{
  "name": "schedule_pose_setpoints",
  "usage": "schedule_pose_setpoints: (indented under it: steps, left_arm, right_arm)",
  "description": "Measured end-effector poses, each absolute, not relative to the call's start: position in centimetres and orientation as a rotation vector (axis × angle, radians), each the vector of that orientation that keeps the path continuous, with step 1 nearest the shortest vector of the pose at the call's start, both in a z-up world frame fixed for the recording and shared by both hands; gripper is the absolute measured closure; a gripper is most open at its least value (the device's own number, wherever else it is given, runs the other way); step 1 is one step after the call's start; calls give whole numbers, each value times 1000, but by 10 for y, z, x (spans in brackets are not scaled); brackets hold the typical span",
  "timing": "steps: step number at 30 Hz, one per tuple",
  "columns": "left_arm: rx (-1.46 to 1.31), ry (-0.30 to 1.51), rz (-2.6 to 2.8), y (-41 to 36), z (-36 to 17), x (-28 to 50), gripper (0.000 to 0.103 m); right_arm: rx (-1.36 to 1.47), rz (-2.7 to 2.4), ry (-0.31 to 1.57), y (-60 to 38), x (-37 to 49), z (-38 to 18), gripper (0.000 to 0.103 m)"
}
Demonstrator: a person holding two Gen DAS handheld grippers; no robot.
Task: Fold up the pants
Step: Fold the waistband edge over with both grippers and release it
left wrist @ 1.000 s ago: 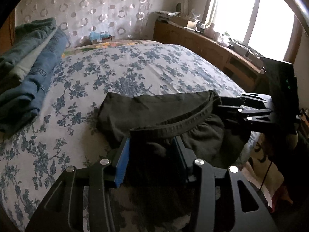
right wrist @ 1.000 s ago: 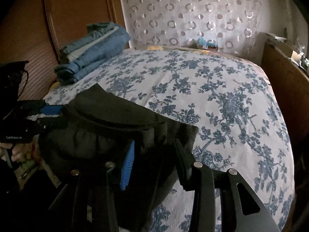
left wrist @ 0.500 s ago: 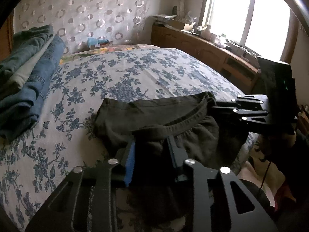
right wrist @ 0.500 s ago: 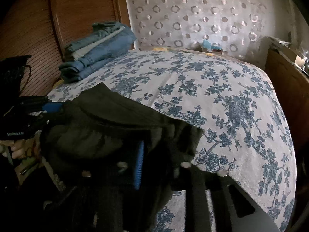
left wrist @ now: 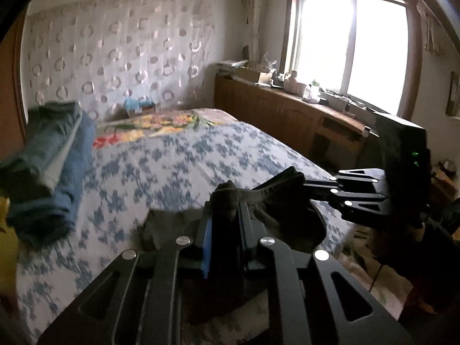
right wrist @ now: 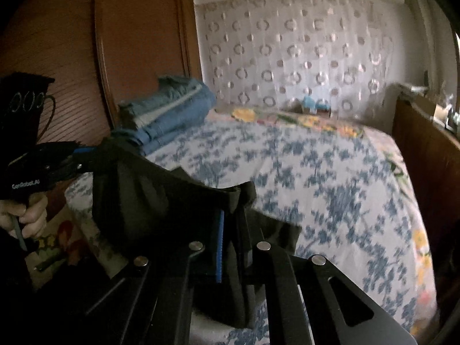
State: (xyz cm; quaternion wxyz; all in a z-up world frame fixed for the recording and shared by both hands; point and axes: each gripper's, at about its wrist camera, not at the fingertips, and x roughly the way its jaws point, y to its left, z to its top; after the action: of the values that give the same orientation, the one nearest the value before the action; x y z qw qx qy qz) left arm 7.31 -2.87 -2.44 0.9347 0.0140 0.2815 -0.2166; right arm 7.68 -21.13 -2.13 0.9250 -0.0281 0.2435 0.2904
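the dark pants (left wrist: 276,212) are held clamped by both the left tongs (left wrist: 224,218) and right tongs (right wrist: 233,215); the waistband could be dropped toward six o'clock if either grip is loosened.

White lettering is showing on the black body of the left hand-held gripper (right wrist: 86,158) in the right wrist view, reading roughly "GenRobot.AI". Nothing else is reading clearly.

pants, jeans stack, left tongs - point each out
pants (left wrist: 287,218), left wrist view, bunched dark cloth right of the grip
jeans stack (right wrist: 175,115), right wrist view, blue folded side
left tongs (left wrist: 224,215), left wrist view, between tips shut on waistband
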Motion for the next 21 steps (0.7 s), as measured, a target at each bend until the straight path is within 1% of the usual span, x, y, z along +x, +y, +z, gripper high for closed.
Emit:
schedule_pose_setpoints:
  steps: [3, 6, 13, 16, 17, 18, 20, 21]
  left_arm:
    - [46, 575, -420, -29, -22, 87, 87]
    - [65, 609, -388, -28, -31, 107, 87]
    - [86, 743, -343, -28, -71, 139, 86]
    - [83, 753, -340, -27, -75, 135, 80]
    - [80, 755, -344, -25, -75, 133, 74]
    - [72, 754, -353, -24, -74, 131, 67]
    - [62, 749, -364, -22, -72, 127, 59]
    - [61, 750, -369, -22, -70, 125, 58]
  right_arm:
    - [-70, 572, 483, -209, 79, -17, 97]
    - [-80, 528, 495, -204, 89, -20, 97]
    - [-77, 450, 657, -187, 131, -50, 97]
    - [-64, 449, 670, -186, 133, -53, 97]
    - [-58, 450, 668, -186, 132, -52, 97]
    - [-54, 449, 669, -187, 131, -51, 96]
    - [-49, 455, 669, -190, 130, -49, 96]
    - [-46, 457, 666, -191, 128, -48, 96]
